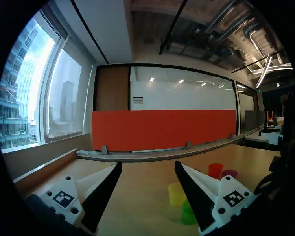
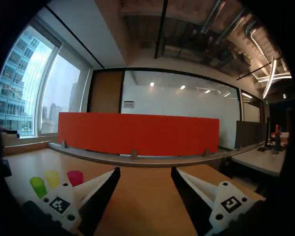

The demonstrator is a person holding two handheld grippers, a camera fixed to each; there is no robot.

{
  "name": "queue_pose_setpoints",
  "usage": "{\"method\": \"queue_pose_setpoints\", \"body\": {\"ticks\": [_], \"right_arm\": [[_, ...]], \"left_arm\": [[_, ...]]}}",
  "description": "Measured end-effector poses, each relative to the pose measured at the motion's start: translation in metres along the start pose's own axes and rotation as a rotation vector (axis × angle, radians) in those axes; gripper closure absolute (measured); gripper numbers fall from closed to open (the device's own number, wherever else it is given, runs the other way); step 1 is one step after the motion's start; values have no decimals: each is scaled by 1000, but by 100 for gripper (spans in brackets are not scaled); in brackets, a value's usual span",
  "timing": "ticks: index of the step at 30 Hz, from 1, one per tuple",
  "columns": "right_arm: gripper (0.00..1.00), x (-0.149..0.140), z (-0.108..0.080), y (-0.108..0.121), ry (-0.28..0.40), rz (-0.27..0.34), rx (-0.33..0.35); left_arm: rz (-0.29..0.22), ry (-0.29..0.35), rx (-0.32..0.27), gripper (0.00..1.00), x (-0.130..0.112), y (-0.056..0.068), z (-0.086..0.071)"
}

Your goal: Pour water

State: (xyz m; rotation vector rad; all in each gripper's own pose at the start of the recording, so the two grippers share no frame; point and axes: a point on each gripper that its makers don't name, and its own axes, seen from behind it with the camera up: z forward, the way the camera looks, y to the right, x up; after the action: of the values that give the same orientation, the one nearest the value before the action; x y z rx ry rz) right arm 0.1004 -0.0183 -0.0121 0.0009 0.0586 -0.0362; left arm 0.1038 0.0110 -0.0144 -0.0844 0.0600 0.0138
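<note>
— On the table (image 1: 147,196), what is seen in the left gripper view?
— Four cups are seen, low on the right. A yellow cup (image 1: 176,193) and a green cup (image 1: 188,212) are set just beside each other, and both are partly hidden by the right finger. A red cup (image 1: 215,170) and a purple cup (image 1: 229,173) are set farther back, side by side.
— And in the right gripper view?
— Three cups are seen in a row, low on the left: the green cup (image 2: 38,186), the yellow cup (image 2: 52,178) and a pink cup (image 2: 74,177). It cannot be told if anything is in the cups.
— How are the grippers held?
— The left gripper (image 1: 148,163) is spread wide, and nothing is held in it. The right gripper (image 2: 145,168) is spread wide too, with bare table seen between its fingers. The cups are kept apart from both.
— What is seen behind the table?
— An orange panel (image 1: 163,129) is stood along the far edge. A big window (image 1: 65,98) is seen on the left, with tall buildings outside. Pipes (image 1: 226,19) and long lamps (image 1: 265,70) are hung under the ceiling.
</note>
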Motion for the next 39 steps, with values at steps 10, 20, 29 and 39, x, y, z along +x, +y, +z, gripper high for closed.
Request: {"method": "queue_pose_setpoints", "body": {"ticks": [10, 20, 29, 39], "right_arm": [[0, 9, -9, 5, 18, 50, -7], [0, 7, -15, 6, 20, 44, -20], [0, 5, -14, 2, 5, 28, -31], [0, -1, -15, -1, -14, 48, -33]], "left_arm": [[22, 10, 56, 0, 3, -13, -3], [53, 19, 94, 0, -4, -19, -4], [60, 25, 108, 0, -19, -17, -5], [52, 12, 133, 0, -45, -22, -4]]}}
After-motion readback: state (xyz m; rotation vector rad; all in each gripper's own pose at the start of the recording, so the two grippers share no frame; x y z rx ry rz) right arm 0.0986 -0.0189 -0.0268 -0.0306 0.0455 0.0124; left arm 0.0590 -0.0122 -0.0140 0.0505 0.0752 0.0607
